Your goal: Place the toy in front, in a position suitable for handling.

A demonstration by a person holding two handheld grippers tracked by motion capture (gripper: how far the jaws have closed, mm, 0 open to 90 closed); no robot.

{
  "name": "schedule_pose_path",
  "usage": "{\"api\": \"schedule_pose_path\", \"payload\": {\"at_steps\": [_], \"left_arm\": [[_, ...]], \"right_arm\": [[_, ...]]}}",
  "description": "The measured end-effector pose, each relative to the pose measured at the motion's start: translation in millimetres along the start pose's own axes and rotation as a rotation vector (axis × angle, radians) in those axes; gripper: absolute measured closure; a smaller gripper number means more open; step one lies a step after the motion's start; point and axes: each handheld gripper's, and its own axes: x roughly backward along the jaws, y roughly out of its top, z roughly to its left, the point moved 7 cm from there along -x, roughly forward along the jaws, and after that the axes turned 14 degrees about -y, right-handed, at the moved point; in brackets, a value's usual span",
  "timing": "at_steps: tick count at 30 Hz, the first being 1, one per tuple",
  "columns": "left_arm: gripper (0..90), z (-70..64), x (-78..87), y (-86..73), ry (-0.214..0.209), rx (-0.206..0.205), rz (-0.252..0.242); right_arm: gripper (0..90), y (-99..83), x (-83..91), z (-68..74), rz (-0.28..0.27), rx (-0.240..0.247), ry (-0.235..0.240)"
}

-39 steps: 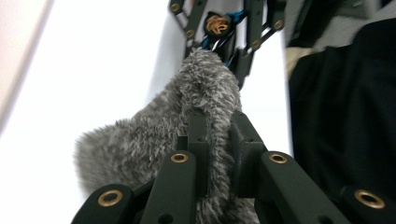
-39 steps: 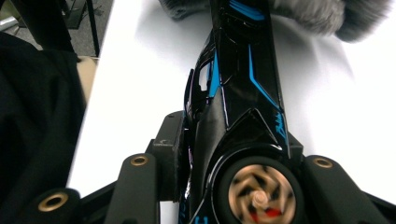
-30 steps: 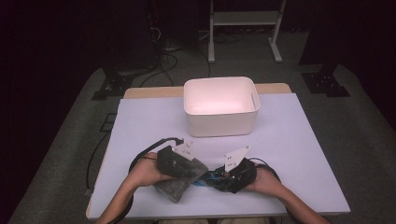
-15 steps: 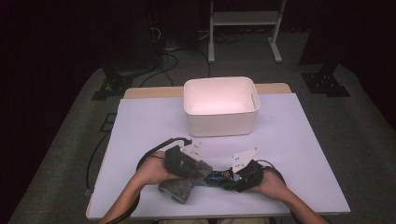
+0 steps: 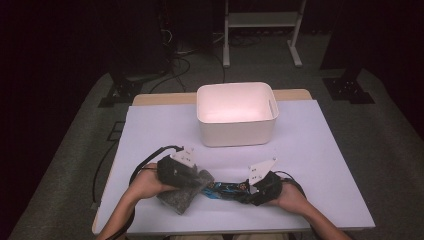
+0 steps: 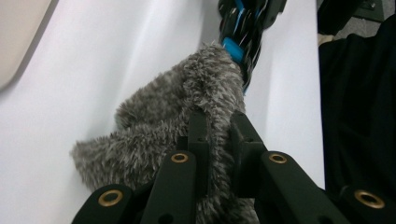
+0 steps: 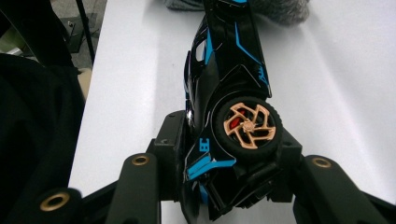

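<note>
While clamped tight, left tool (image 6: 217, 140) pinches grey fuzzy cloth (image 6: 163, 121), right tool (image 7: 229, 154) grips black-blue toy car (image 7: 229, 70)

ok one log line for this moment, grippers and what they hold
left gripper: shut on grey fuzzy cloth | right gripper: shut on toy car | cloth touches car's far end | white bin: behind

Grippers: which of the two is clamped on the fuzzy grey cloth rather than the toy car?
The left gripper: its jaws pinch the grey cloth. The right gripper is shut on the black and blue toy car, at its wheeled end.
</note>
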Motion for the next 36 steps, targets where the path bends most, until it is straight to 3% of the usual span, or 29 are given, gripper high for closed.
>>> {"api": "schedule_pose_path", "payload": {"at_steps": [2, 6, 13, 17, 20, 23, 27, 33, 36], "left_arm": [[81.1, 1.1, 1.2, -3.9, -0.006, 0.013, -0.008], [81.1, -0.7, -4.0, 1.1, -0.022, -0.005, 0.0], [81.1, -8.9, -14.4, 31.3, -0.056, -0.083, 0.004], [81.1, -10.7, -27.9, 43.4, -0.039, -0.119, 0.078], [81.1, -10.5, -27.0, 43.2, -0.029, -0.118, 0.1], [81.1, -12.0, -25.1, 39.4, -0.027, -0.116, 0.095], [81.1, -11.2, -24.8, 37.6, -0.042, -0.1, 0.05], [81.2, -10.6, -29.7, 46.3, -0.034, -0.105, 0.074], [81.2, -12.1, -37.5, 56.2, -0.052, -0.128, 0.089]], "right_arm": [[56.3, 1.0, -0.8, 0.1, 0.001, 0.009, -0.004], [56.4, 4.3, -3.4, 0.3, 0.006, 0.018, -0.009], [56.6, 6.1, -6.4, -1.7, 0.001, 0.022, -0.004], [56.5, 8.0, -8.0, -0.4, 0.004, 0.017, -0.009], [54.6, 6.5, -7.9, -1.8, -0.006, -0.004, -0.004], [49.2, 4.4, -4.9, -2.2, 0.0, 0.001, -0.029], [55.9, 2.3, -0.3, -2.8, -0.016, -0.02, -0.01], [56.6, 4.2, -1.4, -1.4, -0.022, -0.014, -0.031], [56.6, 3.7, -1.8, -1.0, -0.034, -0.019, -0.033]]}}
